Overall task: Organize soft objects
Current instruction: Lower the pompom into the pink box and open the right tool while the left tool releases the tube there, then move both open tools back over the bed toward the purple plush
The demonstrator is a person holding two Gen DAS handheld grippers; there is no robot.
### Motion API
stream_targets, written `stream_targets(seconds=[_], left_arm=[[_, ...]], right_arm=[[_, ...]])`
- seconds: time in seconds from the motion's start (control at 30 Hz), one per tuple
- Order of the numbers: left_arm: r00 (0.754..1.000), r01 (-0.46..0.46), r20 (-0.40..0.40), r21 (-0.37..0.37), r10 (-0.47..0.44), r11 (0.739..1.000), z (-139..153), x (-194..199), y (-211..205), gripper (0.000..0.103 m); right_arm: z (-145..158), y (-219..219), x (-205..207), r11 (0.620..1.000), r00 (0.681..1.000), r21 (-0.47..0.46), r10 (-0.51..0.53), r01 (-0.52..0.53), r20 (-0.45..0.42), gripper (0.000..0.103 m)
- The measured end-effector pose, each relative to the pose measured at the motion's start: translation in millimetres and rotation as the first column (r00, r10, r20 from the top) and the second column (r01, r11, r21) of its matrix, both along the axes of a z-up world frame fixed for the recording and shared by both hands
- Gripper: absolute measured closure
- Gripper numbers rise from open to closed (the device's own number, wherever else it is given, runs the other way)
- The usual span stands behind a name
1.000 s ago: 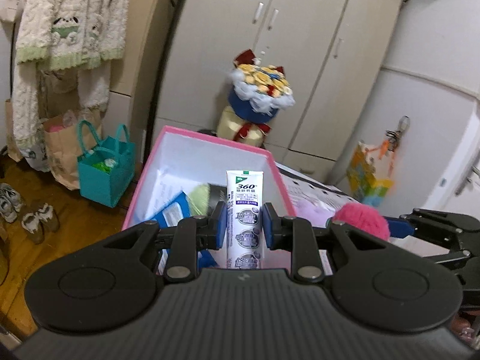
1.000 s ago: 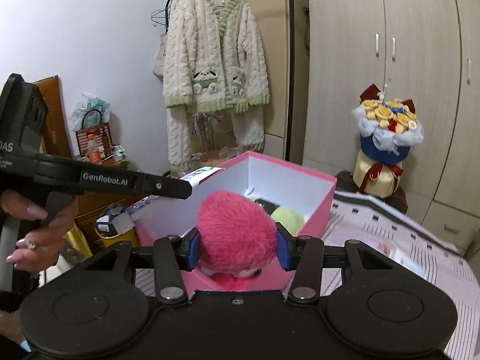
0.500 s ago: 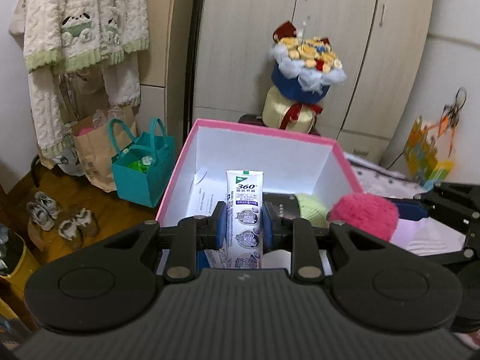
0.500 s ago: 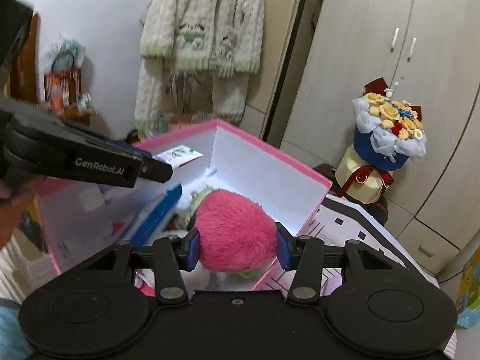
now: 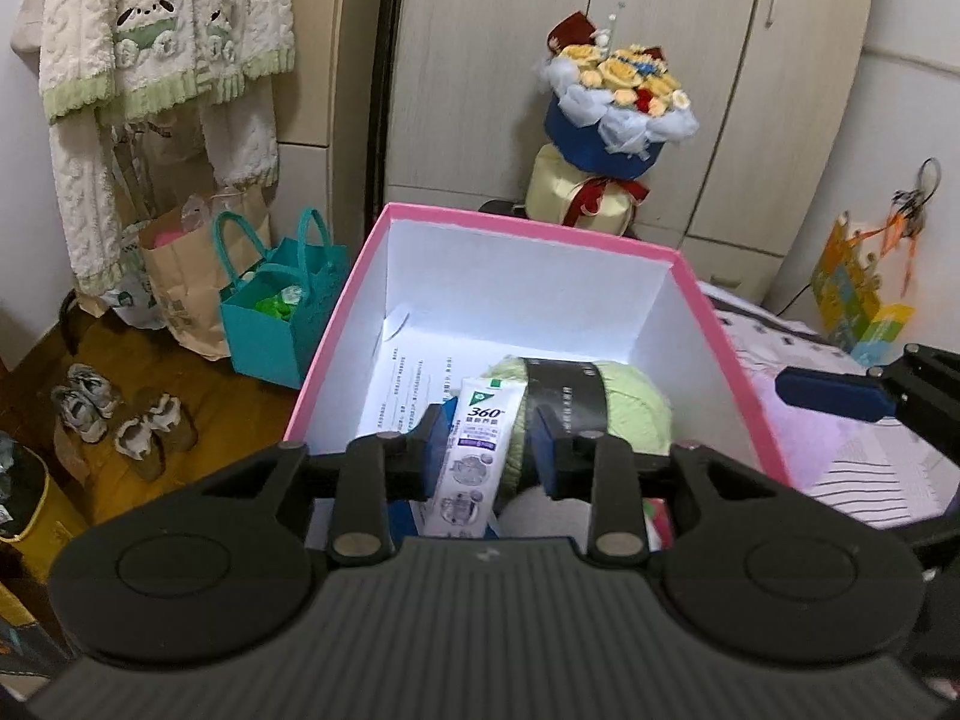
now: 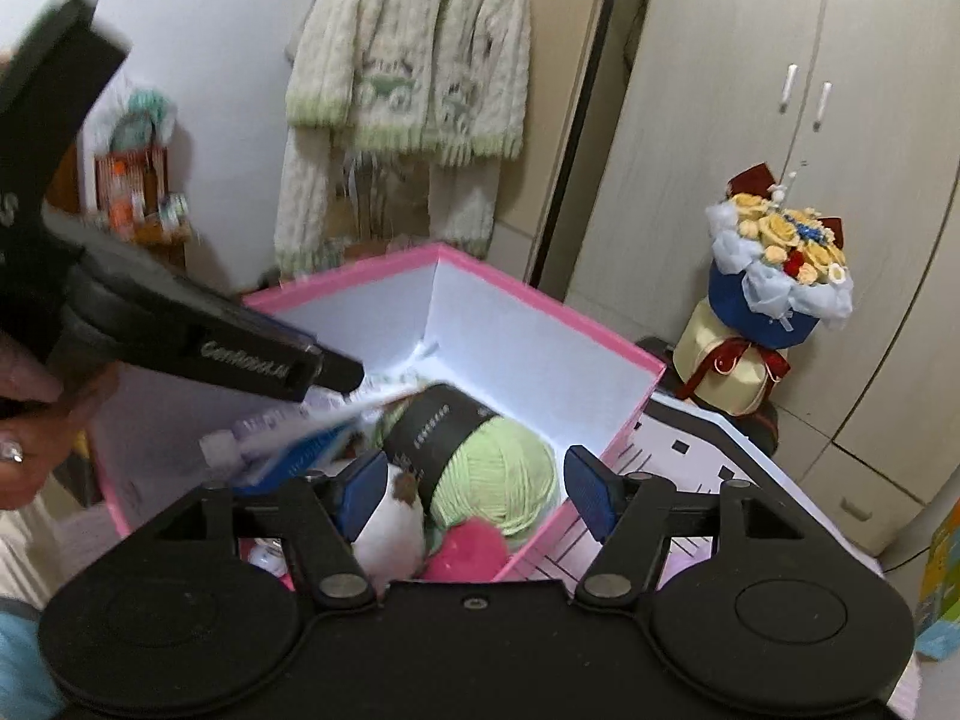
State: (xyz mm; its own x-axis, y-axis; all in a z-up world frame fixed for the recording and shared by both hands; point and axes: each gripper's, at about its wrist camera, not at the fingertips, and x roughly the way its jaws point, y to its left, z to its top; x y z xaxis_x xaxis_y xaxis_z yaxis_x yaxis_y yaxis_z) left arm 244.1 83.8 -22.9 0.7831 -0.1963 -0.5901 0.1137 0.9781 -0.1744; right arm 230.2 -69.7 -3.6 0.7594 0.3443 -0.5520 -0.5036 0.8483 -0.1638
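Note:
A pink box (image 5: 528, 228) with white walls stands open below both grippers. My left gripper (image 5: 489, 453) has its jaws opening; a white toothpaste tube (image 5: 477, 444) leans loose between the pads and tips down into the box. In the right wrist view the same tube (image 6: 300, 426) is blurred under the left gripper (image 6: 336, 369). The right gripper (image 6: 474, 495) is opening too, its pads wide apart. The pink pom-pom (image 6: 468, 546) lies free under it, beside a green yarn ball (image 6: 498, 480) and a white soft toy (image 6: 390, 528). A hand (image 6: 36, 420) holds the left gripper.
A flower bouquet (image 5: 618, 96) stands behind the box in front of wardrobe doors (image 5: 690, 60). Left of the box are a teal bag (image 5: 276, 312), a paper bag (image 5: 180, 288), shoes (image 5: 120, 420) and a hanging cardigan (image 5: 156, 48). A patterned sheet (image 5: 840, 450) lies to the right.
Both grippers came down over the box and their jaws parted. The pink pom-pom dropped out of the right gripper into the box. The toothpaste tube has tilted loose between the left pads.

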Motion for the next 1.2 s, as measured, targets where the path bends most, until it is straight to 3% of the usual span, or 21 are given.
stream_targets(seconds=[0.07, 0.2, 0.53, 0.9, 1.2], left_arm=[[1.0, 0.003, 0.002, -0.012, -0.003, 1.0, 4, -8, 4, 0.063], [1.0, 0.019, 0.023, -0.016, -0.018, 1.0, 16, -28, 11, 0.062], [0.986, 0.117, 0.111, 0.04, -0.121, 0.992, 51, -87, 8, 0.053], [0.955, 0.25, 0.142, 0.083, -0.26, 0.965, 59, -125, -41, 0.045], [0.916, 0.384, 0.094, 0.072, -0.389, 0.921, 48, -133, -107, 0.037]], right_arm=[[10, -15, -9, 0.997, 1.0, 0.083, 0.003, -0.003, 0.002, 0.033], [23, -41, -23, 0.98, 1.0, 0.198, -0.019, 0.024, -0.022, 0.033], [42, -108, -70, 0.946, 0.993, 0.306, -0.083, 0.103, -0.079, 0.033], [39, -177, -114, 0.914, 0.974, 0.338, -0.201, 0.224, -0.101, 0.032], [24, -197, -132, 0.942, 0.974, 0.252, -0.209, 0.223, -0.081, 0.03]])
